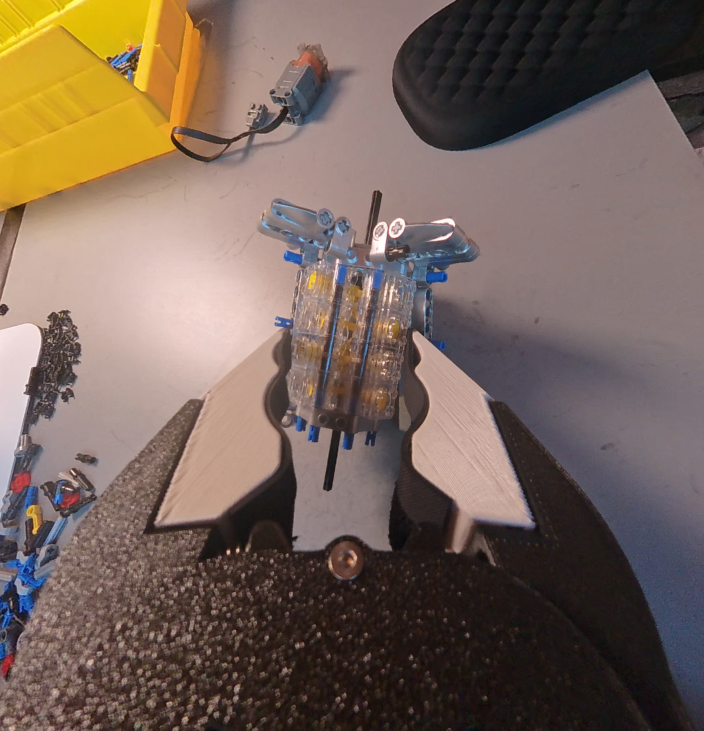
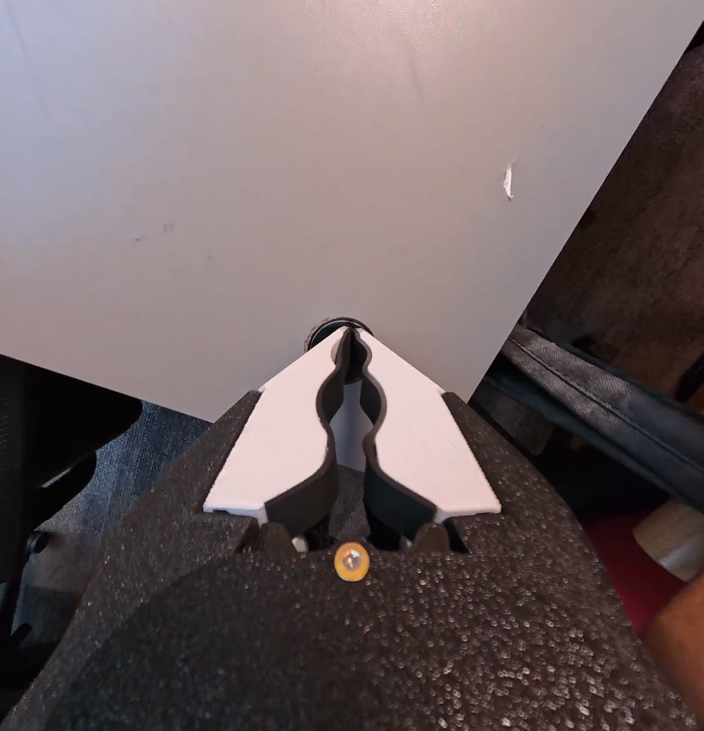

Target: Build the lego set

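Left wrist view: grey table [image 1: 540,277] takes up most of the frame, w/ a yellow bin [image 1: 65,103] at far left holding small parts, and a black textured pad [image 1: 540,67] at far right. A white sheet [image 1: 6,395] lies at the left edge, w/ a pile of small black pins [image 1: 56,364] just beside it and loose blue, red & black pieces [image 1: 30,526] nearer the camera. A grey motor block [image 1: 301,89] w/ a black cable lies near the bin.

Left hand-held gripper [image 1: 344,348] is spread wide around a clear-and-grey brick model [image 1: 344,344] w/ yellow discs inside, blue pins sticking out & a black rod through its middle. The model sits on the table between the two fingers; both pads are right at its sides, and it looks gripped, tho contact on the right side is hard to confirm. Grey link arms of the model stick out past the fingertips.

Right wrist view shows none of that: only a bare pale table [image 2: 263,158] w/ a small nick, its edge, dark fabric & a chair part at right, floor at left. Right hand-held gripper [image 2: 350,336] is pinched nearly together at the tips on a small black round part [image 2: 317,338], mostly hidden behind the fingers, near the table's near edge.
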The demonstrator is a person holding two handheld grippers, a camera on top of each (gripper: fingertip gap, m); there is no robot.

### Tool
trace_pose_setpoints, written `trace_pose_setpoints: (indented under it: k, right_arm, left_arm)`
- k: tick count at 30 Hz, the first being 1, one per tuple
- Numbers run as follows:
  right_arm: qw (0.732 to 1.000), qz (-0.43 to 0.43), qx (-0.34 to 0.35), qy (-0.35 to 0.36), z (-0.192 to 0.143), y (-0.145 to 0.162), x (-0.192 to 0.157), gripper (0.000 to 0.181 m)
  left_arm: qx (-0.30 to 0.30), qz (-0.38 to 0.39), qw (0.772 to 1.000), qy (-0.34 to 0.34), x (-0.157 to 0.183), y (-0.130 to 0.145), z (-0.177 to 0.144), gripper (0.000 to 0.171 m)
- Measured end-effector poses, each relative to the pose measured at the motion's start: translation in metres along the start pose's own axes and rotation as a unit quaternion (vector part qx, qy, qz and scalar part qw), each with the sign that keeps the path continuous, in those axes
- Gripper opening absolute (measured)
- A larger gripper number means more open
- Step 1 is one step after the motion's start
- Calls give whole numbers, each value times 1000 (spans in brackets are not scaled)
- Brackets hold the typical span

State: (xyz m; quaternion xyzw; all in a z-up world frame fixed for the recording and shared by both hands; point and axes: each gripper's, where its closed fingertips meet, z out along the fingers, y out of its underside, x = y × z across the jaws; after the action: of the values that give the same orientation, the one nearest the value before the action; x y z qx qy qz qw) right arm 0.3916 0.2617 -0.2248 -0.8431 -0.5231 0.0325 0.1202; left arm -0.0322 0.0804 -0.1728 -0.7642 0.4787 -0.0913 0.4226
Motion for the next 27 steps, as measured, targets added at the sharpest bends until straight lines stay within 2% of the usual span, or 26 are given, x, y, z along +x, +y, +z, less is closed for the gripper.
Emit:
trace_pose_setpoints:
  k: [27]
  right_arm:
    - [999, -39, -11, 28, -31, -20, -8, 0]
  left_arm:
    - [-12, 24, 999, 25, -1, -2, -4, 55]
